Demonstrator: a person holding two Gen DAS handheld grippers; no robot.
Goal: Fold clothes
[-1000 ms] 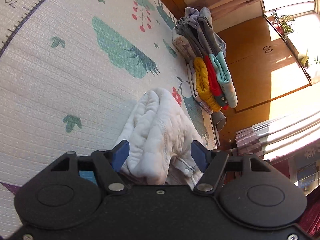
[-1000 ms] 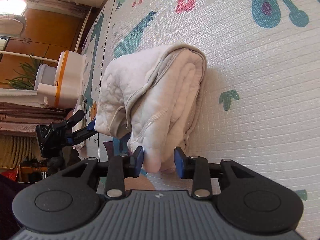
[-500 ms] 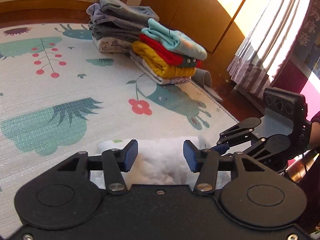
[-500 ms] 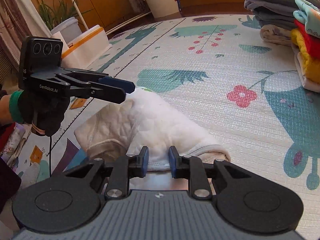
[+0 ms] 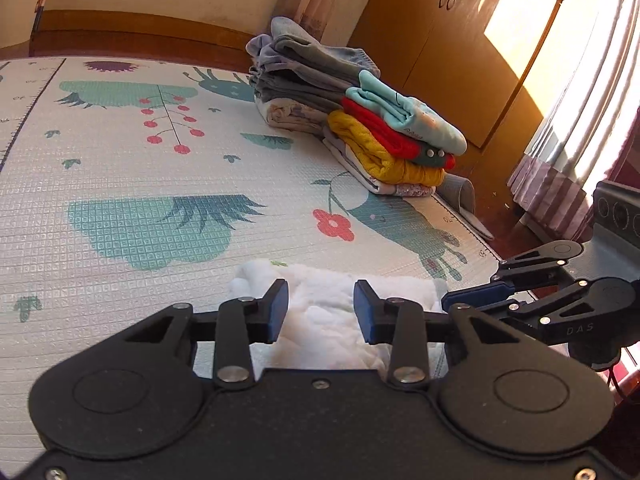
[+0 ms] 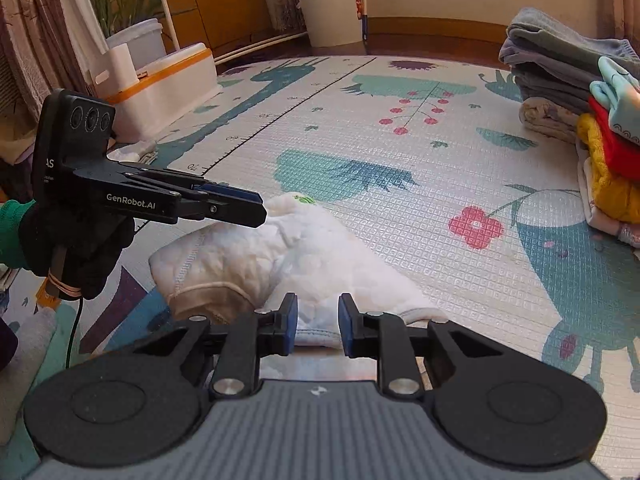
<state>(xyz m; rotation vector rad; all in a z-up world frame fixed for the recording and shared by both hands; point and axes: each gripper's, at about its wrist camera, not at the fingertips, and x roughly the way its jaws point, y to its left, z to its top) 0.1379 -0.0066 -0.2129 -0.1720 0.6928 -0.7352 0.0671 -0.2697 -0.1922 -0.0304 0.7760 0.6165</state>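
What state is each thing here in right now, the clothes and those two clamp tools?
White garment: folded, lying on the mat, not gripped.
Left gripper: open, above the garment.
Right gripper: open, at the garment's near edge.
Clothes stacks: folded, piled on the mat's far edge.
White bin: lid shut.
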